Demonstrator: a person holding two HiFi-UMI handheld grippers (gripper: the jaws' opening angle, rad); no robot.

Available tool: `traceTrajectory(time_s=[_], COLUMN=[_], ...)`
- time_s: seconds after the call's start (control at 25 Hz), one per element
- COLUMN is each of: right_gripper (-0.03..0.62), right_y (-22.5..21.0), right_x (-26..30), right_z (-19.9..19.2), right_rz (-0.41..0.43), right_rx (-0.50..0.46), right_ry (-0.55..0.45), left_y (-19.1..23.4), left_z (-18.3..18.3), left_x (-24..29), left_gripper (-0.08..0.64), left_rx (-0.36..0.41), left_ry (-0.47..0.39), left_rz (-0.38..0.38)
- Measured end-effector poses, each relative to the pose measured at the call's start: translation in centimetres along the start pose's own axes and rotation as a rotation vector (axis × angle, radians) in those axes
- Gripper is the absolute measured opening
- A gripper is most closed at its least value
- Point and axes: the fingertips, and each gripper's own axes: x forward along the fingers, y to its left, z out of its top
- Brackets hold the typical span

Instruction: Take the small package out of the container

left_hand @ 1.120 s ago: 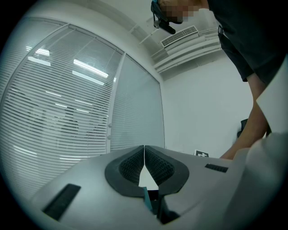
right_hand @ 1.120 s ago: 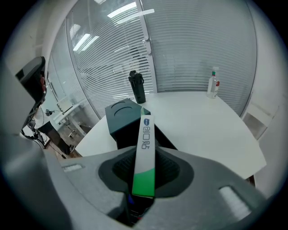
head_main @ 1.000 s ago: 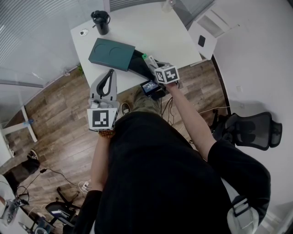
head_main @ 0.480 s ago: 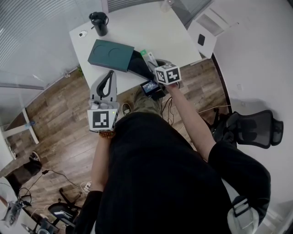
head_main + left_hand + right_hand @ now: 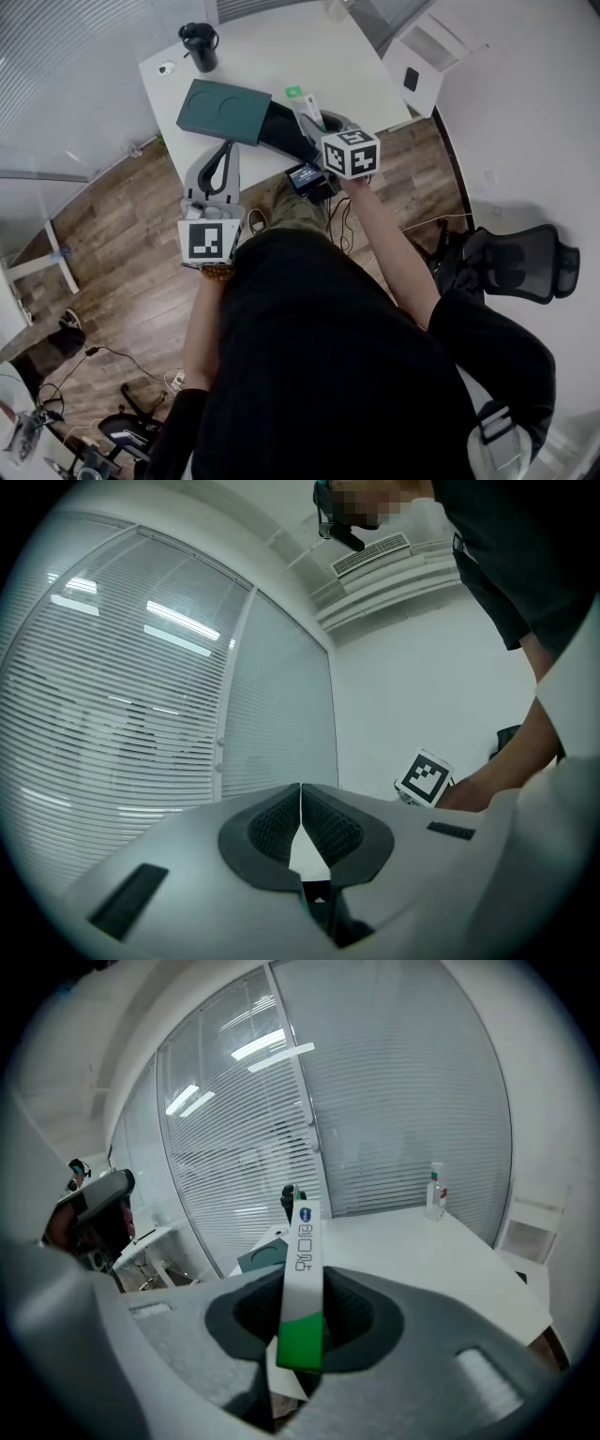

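The dark green box (image 5: 225,111), the container, lies on the white table (image 5: 356,66) with its open dark end (image 5: 281,128) towards me. My right gripper (image 5: 316,122) is raised above that end, shut on a slim white package (image 5: 305,103) with a green end. In the right gripper view the package (image 5: 303,1269) stands upright between the pads of the right gripper (image 5: 302,1326). My left gripper (image 5: 228,148) hangs off the table's near edge, to the left of the box. In the left gripper view its jaws (image 5: 301,794) meet at the tips with nothing between them.
A black mug (image 5: 201,44) and a small round thing (image 5: 166,67) stand at the table's far left corner. A bottle (image 5: 434,1190) is at the far right. A white cabinet (image 5: 427,56) and a black office chair (image 5: 511,262) are on the right, over the wooden floor.
My right gripper has risen with the package, lifting it up out of the box's open end. The left gripper has stayed where it was.
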Motion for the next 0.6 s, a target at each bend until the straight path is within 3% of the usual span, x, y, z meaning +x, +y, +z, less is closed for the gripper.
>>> traceTrajectory(time_s=[0.6], right_gripper=[0.087], right_y=[2.0], right_x=[-4.3], right_z=[6.9], right_rz=[-0.008], right_rx=[-0.089], right_ry=[-0.235], left_y=[-2.0], left_z=[5.3], left_x=[5.2], left_gripper=[0.005], left_rx=[0.042], left_ry=[-0.115], left_rz=[-0.085])
